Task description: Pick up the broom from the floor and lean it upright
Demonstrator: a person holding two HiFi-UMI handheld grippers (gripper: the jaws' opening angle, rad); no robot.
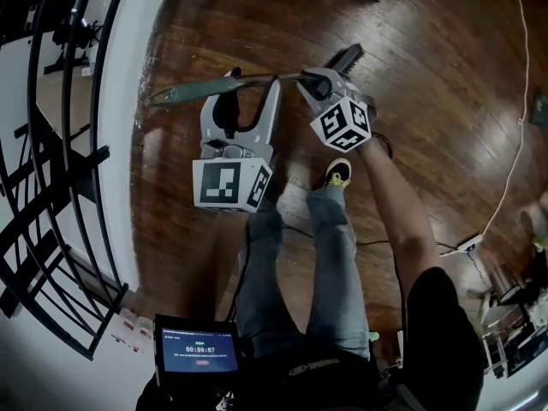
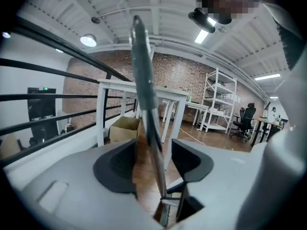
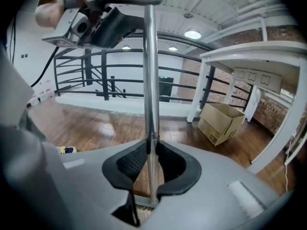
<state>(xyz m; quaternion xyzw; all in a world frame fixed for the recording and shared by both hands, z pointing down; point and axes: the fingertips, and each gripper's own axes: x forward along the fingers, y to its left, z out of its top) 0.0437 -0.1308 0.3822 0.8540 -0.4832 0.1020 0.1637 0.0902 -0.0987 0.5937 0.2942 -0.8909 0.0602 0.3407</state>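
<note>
From the head view, both my arms reach out over the wood floor (image 1: 411,67). The left gripper (image 1: 253,88) and right gripper (image 1: 318,82) sit along the broom handle (image 1: 197,90). The digits on the screen (image 1: 199,350) are too small to read.

In the left gripper view, my left gripper (image 2: 154,162) stands wide, with the broom handle (image 2: 144,95) loose between the pads.

In the right gripper view, my right gripper (image 3: 151,163) is clamped on the upright broom handle (image 3: 151,80).

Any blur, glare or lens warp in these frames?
Head view: sharp, sheen on the floor, railing bowed by fisheye. Left gripper view: broom close and soft, lamp blown out. Right gripper view: broom crisp, corners vignetted black.
</note>
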